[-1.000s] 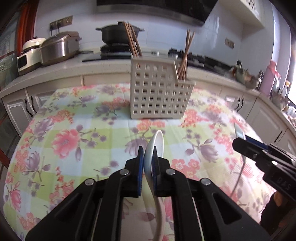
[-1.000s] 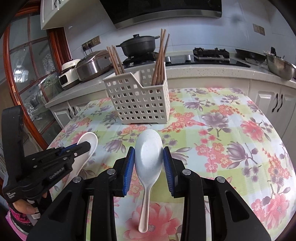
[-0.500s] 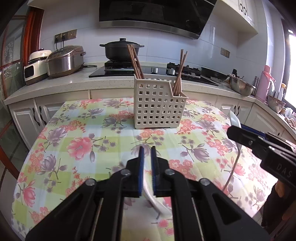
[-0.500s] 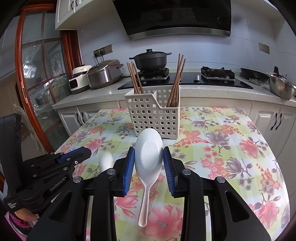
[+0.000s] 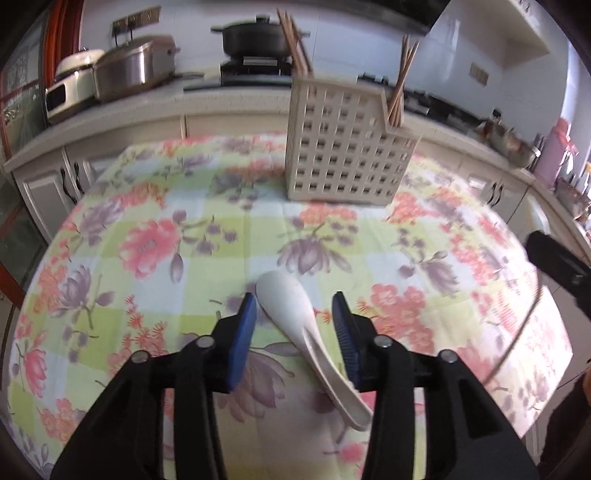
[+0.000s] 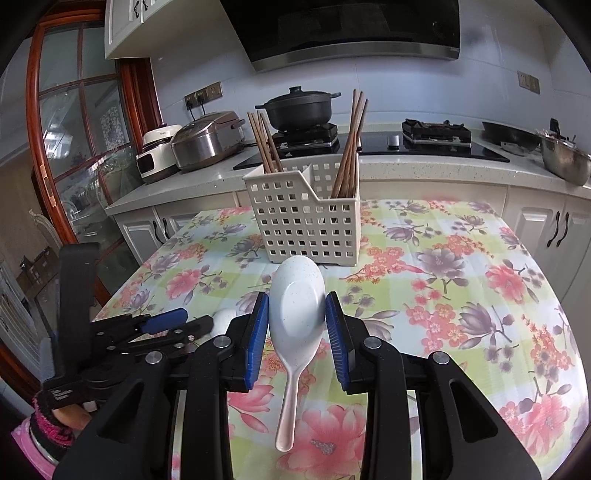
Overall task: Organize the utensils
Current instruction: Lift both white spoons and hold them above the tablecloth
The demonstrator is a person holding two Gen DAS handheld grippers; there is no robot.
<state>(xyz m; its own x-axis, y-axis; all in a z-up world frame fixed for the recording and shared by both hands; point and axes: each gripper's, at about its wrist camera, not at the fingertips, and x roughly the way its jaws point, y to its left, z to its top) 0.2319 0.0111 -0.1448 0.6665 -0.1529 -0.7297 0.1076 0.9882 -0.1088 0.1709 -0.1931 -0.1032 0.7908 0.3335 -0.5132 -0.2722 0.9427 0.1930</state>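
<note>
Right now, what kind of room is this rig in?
A home kitchen, most likely: pot on a gas stove, range hood above, rice cooker on the counter.

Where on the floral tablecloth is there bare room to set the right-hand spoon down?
Bare: cloth right of the caddy out to the table's right edge, and the near-left corner. Crowded: centre, where the dropped spoon lies between the opening left gripper; the right gripper holds its spoon.
</note>
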